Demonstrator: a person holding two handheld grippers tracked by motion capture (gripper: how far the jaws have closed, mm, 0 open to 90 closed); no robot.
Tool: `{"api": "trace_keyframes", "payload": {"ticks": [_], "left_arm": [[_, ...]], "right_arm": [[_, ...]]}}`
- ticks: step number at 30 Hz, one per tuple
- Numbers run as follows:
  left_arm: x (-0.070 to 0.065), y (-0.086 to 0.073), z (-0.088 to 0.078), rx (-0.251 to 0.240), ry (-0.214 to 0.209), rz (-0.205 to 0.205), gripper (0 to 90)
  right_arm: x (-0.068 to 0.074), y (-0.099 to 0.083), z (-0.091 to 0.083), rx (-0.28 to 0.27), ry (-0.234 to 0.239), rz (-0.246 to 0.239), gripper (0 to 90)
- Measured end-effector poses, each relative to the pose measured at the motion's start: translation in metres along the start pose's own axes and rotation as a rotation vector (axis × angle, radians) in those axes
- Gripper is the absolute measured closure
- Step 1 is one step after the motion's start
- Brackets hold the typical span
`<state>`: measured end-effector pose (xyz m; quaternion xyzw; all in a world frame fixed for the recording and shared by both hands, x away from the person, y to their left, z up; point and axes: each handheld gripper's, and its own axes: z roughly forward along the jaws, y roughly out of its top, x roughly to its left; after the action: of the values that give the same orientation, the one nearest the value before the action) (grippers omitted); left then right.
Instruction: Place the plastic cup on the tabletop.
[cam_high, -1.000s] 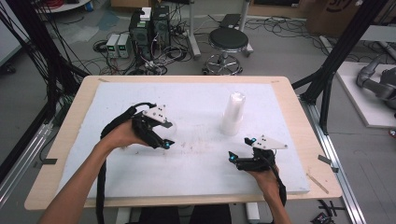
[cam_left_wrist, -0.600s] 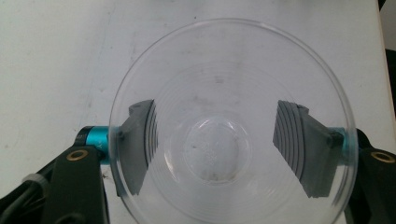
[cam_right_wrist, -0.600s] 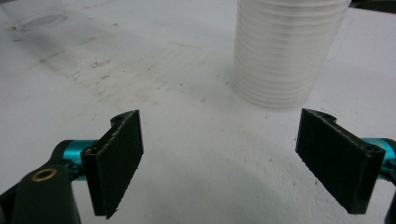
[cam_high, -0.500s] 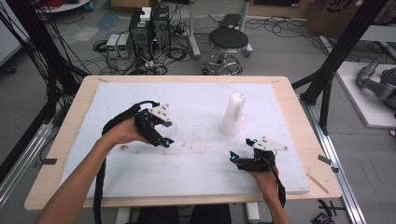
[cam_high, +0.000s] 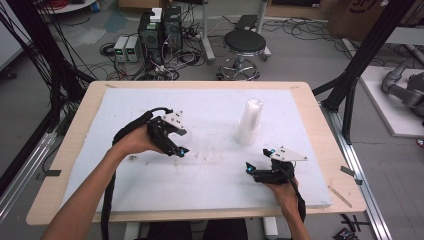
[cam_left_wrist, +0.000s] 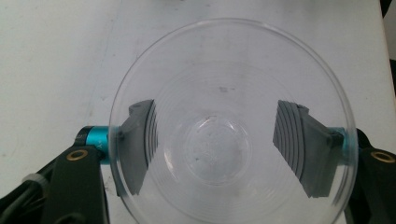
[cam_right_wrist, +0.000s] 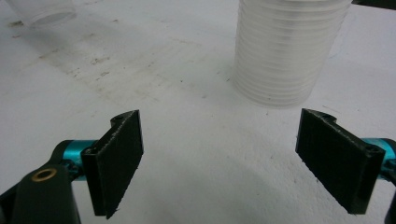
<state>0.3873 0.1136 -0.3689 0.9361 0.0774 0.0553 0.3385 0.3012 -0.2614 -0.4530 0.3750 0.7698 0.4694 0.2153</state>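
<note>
Two grippers are at work on the white board (cam_high: 210, 185) that covers your table (cam_high: 75, 125). Your left gripper (cam_high: 176, 145) sits left of centre, and its jaws stand on either side of a single clear cup (cam_left_wrist: 229, 126), pressed against its wall from outside. In the left gripper view you look straight down into that cup's open mouth, with the grey pads (cam_left_wrist: 299, 147) visible through the plastic on both sides and the white board behind its base. Your right gripper (cam_high: 259, 162) rests near the front right of the board, jaws spread wide with nothing between them. In the right gripper view the stack of clear cups (cam_right_wrist: 287, 51) stands upside down on the board just beyond those parted jaws, slightly to the right. From above, the same stack (cam_high: 249, 121) stands right of centre, farther from you than the right gripper and well apart from the left one.
</note>
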Motion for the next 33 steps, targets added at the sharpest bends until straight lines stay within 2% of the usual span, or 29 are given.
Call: {"api": "trace_keyframes", "payload": {"ticks": [9, 16, 23, 28, 33], "left_arm": [[0.003, 0.006, 0.026, 0.007, -0.004, 0.001, 30.6], [0.003, 0.01, 0.045, 0.043, -0.001, 0.002, 30.7], [0.005, 0.011, 0.052, 0.048, -0.001, -0.013, 30.8], [0.006, 0.011, 0.054, 0.041, 0.0, -0.027, 31.0], [0.006, 0.011, 0.054, 0.054, 0.001, -0.033, 29.1]], "right_arm": [[0.0, 0.0, 0.0, 0.003, 0.005, -0.003, 14.7], [0.0, 0.0, -0.001, 0.0, 0.009, 0.003, 14.7], [0.0, 0.0, 0.0, 0.006, 0.012, 0.002, 14.7], [0.0, 0.0, 0.0, 0.006, 0.012, 0.001, 14.7], [0.0, 0.0, 0.0, 0.007, 0.012, 0.002, 14.7]]}}
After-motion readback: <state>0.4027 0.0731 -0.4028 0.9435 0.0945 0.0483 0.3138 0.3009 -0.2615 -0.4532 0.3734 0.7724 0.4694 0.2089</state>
